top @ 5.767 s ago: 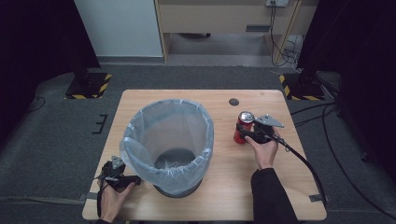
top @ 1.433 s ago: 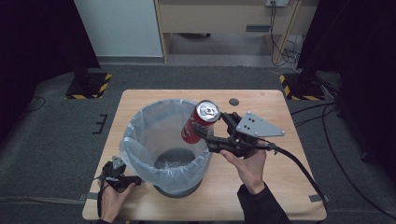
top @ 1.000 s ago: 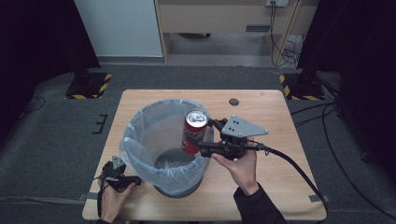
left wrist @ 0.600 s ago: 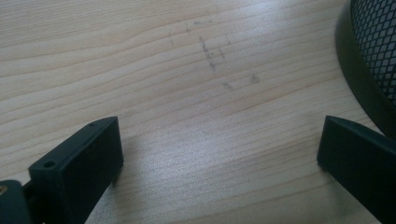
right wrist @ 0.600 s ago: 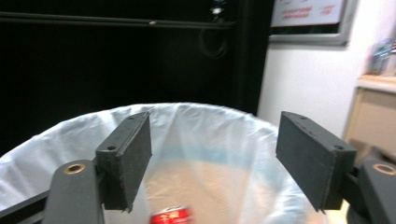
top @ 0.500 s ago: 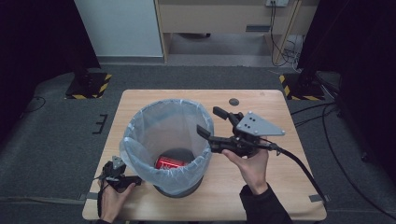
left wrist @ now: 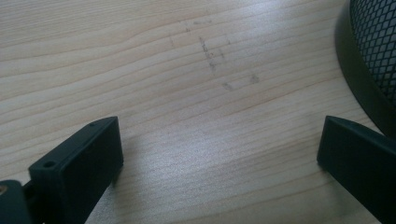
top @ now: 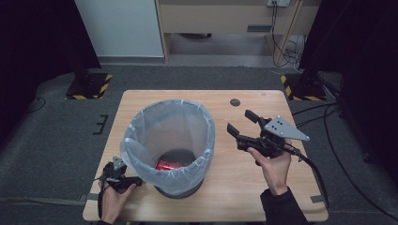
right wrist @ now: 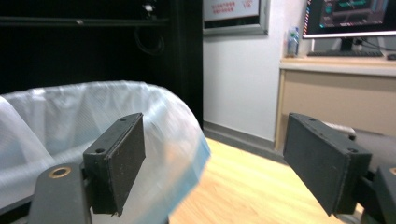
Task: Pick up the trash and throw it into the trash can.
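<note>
We see the red can (top: pixel 170 165) lying on its side at the bottom of the lined bin (top: pixel 141 123), long axis seemingly across the surface (top: pixel 244 197). Our right tongs (top: pixel 241 125), wide open and empty, sit nearer the rim; our left tongs (top: pixel 123 174), open too, rest low beside the base.

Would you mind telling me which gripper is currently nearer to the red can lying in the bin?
Left. The left gripper rests on the table beside the bin's base, near the red can. The right gripper is open, raised outside the rim.
</note>
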`<state>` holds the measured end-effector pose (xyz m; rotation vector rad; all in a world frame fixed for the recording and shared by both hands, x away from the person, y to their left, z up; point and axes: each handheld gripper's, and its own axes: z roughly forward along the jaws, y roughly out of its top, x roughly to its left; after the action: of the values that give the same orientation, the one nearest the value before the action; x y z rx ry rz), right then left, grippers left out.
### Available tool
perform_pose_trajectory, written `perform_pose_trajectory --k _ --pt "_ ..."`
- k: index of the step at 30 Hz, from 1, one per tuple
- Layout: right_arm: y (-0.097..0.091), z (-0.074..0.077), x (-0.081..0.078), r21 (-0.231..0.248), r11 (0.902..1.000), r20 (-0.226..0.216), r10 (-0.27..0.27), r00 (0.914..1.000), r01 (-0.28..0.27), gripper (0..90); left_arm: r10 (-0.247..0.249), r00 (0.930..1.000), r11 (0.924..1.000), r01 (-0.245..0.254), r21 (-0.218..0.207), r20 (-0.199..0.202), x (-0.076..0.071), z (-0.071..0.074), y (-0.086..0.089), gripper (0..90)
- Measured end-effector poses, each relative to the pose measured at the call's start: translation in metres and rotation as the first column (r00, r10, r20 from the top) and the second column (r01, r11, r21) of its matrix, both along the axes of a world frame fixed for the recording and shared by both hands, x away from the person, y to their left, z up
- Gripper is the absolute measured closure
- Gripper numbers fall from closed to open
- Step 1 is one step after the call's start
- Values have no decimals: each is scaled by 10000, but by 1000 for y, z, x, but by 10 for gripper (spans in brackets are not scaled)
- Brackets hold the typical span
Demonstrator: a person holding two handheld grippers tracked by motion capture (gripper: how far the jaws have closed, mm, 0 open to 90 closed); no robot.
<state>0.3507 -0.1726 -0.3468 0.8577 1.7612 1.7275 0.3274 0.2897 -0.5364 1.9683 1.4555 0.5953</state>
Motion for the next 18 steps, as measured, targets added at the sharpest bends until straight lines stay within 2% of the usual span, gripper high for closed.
perform_pose_trajectory --k 12,14,18 --pt "-21 -35 -1 -587 9974 -751 -451 9962 408 194 7 10000 10000 -7 -3 0 0 0 0 0" --pt "-25 -43 -1 -563 9971 -921 -570 9941 519 194 12 10000 10000 -12 3 2 0 0 0 0" --pt "-30 -57 4 -870 9932 -1391 -884 9863 768 188 12 10000 10000 -12 4 -3 0 0 0 0"
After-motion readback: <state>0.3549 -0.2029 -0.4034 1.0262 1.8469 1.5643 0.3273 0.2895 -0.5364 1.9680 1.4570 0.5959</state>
